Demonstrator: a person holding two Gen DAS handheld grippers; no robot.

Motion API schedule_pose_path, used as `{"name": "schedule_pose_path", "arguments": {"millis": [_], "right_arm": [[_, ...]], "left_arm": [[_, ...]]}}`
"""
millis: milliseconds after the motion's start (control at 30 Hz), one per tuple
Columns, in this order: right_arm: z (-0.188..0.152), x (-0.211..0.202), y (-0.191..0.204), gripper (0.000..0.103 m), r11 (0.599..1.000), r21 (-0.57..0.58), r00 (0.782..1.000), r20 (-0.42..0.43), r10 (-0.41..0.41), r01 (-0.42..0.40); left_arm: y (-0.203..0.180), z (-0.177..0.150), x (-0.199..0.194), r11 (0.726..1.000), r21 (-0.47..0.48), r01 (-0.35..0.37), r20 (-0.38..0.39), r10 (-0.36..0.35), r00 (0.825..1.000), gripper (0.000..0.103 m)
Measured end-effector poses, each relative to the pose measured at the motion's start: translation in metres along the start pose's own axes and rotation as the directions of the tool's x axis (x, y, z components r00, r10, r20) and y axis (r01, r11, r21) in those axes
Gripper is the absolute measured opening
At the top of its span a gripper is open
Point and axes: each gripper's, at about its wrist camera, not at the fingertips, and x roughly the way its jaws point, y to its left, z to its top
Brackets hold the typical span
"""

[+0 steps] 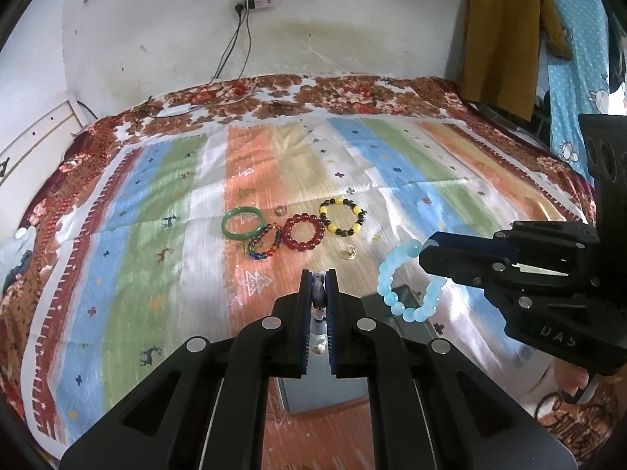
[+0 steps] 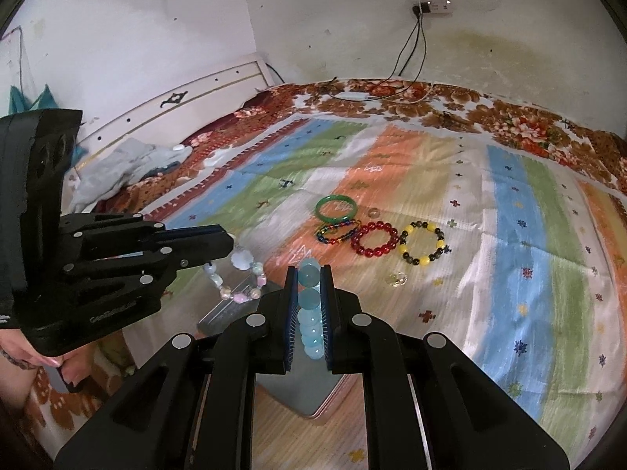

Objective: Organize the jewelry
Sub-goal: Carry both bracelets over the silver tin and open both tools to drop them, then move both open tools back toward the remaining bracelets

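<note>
- Two grippers hang over a bed covered by a striped cloth (image 1: 274, 164) in orange, green, blue and white; a floral blanket (image 1: 352, 94) borders it along the top of the frame.
- Behind stands a stained white wall (image 1: 156, 31) with a power strip (image 1: 256, 0) at top centre and cables dropping to the bed.
- Four bracelets lie in a row at mid-frame: green bangle (image 1: 242, 222), multicolour beads (image 1: 266, 243), red beads (image 1: 303, 232), yellow-and-dark beads (image 1: 343, 217). The first three touch.
- A clear ring (image 1: 280, 209) sits just above the row, a gold piece (image 1: 348, 252) just below.
- Left gripper (image 1: 318, 286) is narrowed onto a pastel bracelet (image 2: 239, 278), which dangles clear of the cloth.
- Right gripper (image 2: 309, 274) is pinched on a pale blue bracelet (image 1: 407, 282), also lifted.
- A grey box (image 2: 309, 395) sits under both grippers, mostly hidden by them; its contents cannot be made out.
- Motion blur smears the cloth.
</note>
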Motion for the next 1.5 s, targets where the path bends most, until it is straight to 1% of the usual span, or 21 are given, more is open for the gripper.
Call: {"name": "schedule_pose_path", "arguments": {"millis": [167,200,233,267,300,333,367,467,567,667,700,767,800,967,1167,1267,1333,1500], "right_arm": [[-0.006,0.0,-0.001,0.012,1.0,0.024,1.0,-0.012,0.016,-0.015],[-0.007,0.001,-0.002,0.012,0.999,0.031,1.0,-0.018,0.019,-0.018],[-0.008,0.003,-0.003,0.012,0.999,0.038,0.999,-0.03,0.022,-0.02],[-0.008,0.004,-0.004,0.014,0.999,0.043,0.999,-0.033,0.017,-0.016],[-0.008,0.004,-0.005,0.021,0.999,0.047,0.999,-0.032,0.014,-0.012],[-0.008,0.003,-0.007,0.027,0.998,0.055,1.0,-0.028,0.012,-0.01],[-0.007,0.002,-0.009,0.036,0.998,0.064,1.0,-0.025,0.009,-0.008],[-0.007,0.002,-0.016,0.039,0.996,0.087,1.0,-0.026,-0.005,0.007],[-0.007,0.005,-0.023,0.042,0.994,0.111,0.999,-0.034,-0.019,0.022],[-0.006,0.005,-0.028,0.047,0.992,0.12,0.999,-0.033,-0.028,0.031],[-0.006,0.006,-0.029,0.049,0.992,0.122,0.999,-0.034,-0.03,0.034],[-0.006,0.009,-0.031,0.051,0.991,0.125,0.998,-0.042,-0.037,0.042],[-0.006,0.01,-0.032,0.053,0.991,0.128,0.998,-0.046,-0.041,0.046],[-0.004,0.017,-0.039,0.056,0.988,0.143,0.997,-0.056,-0.046,0.053],[0.0,0.025,-0.049,0.057,0.983,0.168,0.996,-0.065,-0.059,0.069],[0.002,0.029,-0.052,0.057,0.982,0.17,0.996,-0.066,-0.066,0.077],[0.005,0.033,-0.055,0.057,0.981,0.176,0.995,-0.074,-0.069,0.081],[0.013,0.043,-0.065,0.058,0.977,0.186,0.992,-0.086,-0.087,0.102]], "left_arm": [[0.0,-0.006,0.0,1.0,-0.02,0.019,-0.017,-0.019,1.0,0.007],[0.001,-0.007,0.0,0.999,-0.029,0.021,-0.019,-0.022,1.0,0.011],[0.003,-0.008,0.0,0.999,-0.04,0.021,-0.023,-0.022,1.0,0.028],[0.003,-0.008,0.0,0.999,-0.042,0.026,-0.023,-0.027,0.999,0.034],[0.004,-0.007,0.0,0.999,-0.043,0.023,-0.021,-0.024,0.999,0.038],[0.006,-0.007,0.0,0.999,-0.048,0.013,-0.019,-0.014,1.0,0.037],[0.008,-0.006,0.0,0.998,-0.056,0.005,-0.018,-0.006,1.0,0.037],[0.015,-0.006,0.002,0.997,-0.078,-0.007,-0.03,0.005,1.0,0.039],[0.021,-0.006,0.004,0.995,-0.095,-0.017,-0.04,0.013,0.999,0.043],[0.028,-0.006,0.007,0.993,-0.121,-0.013,-0.049,0.007,0.999,0.045],[0.03,-0.005,0.008,0.992,-0.127,-0.016,-0.053,0.009,0.999,0.048],[0.033,-0.004,0.011,0.991,-0.131,-0.026,-0.061,0.018,0.998,0.048],[0.034,-0.004,0.013,0.991,-0.133,-0.032,-0.066,0.024,0.998,0.05],[0.04,0.0,0.023,0.99,-0.135,-0.045,-0.09,0.033,0.995,0.055],[0.048,0.006,0.034,0.989,-0.141,-0.05,-0.106,0.036,0.994,0.06],[0.049,0.009,0.039,0.989,-0.139,-0.05,-0.111,0.034,0.993,0.061],[0.05,0.012,0.044,0.989,-0.133,-0.058,-0.118,0.043,0.992,0.063],[0.054,0.019,0.059,0.989,-0.126,-0.079,-0.144,0.06,0.988,0.064]]}}
